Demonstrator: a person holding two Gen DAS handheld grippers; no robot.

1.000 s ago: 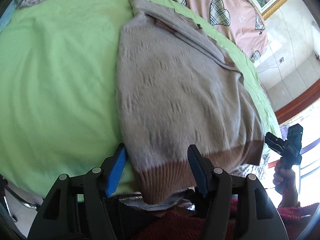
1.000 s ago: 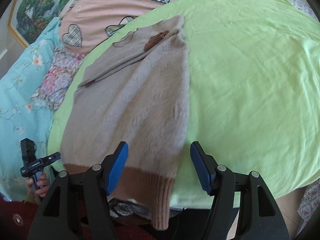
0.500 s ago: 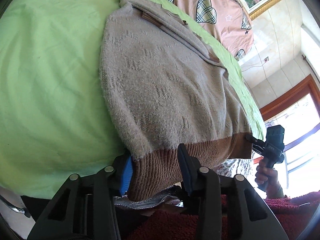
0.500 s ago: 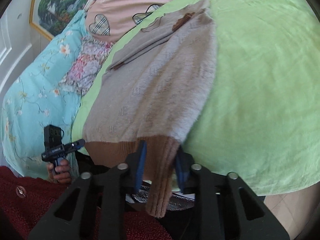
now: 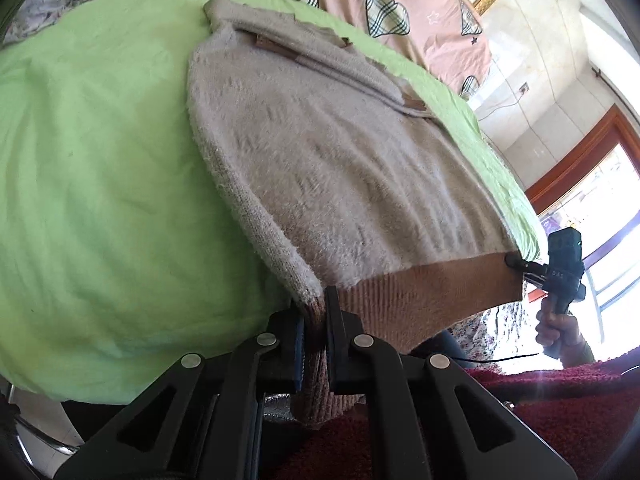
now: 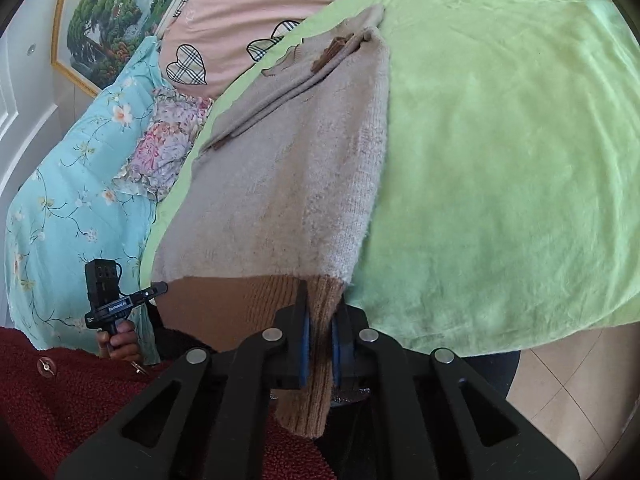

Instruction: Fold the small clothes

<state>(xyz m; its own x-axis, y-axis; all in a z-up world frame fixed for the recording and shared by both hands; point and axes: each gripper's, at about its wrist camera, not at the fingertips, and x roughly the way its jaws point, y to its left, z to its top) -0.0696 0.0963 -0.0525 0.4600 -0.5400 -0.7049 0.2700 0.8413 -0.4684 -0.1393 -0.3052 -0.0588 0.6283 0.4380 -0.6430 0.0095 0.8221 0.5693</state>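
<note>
A fuzzy grey-beige sweater (image 5: 340, 168) with a brown ribbed hem (image 5: 432, 296) lies on a green sheet, its hem lifted toward me. My left gripper (image 5: 316, 320) is shut on the hem's left corner. In the right wrist view the same sweater (image 6: 288, 184) shows, and my right gripper (image 6: 320, 320) is shut on the hem's right corner (image 6: 316, 360), which hangs down between the fingers. Each gripper shows in the other's view, the right one (image 5: 520, 266) and the left one (image 6: 154, 290), pinching the hem's far corner.
The green sheet (image 5: 100, 200) covers the bed. A pink cover with plaid hearts (image 5: 400, 12) lies at the far side. A light blue floral quilt (image 6: 72, 200) lies left of the sweater. A framed landscape picture (image 6: 104, 20) hangs on the wall. Tiled floor (image 6: 560, 384) shows lower right.
Both grippers went from open to shut on the brown hem corners. The hem is now lifted off the sheet and stretched between them.
</note>
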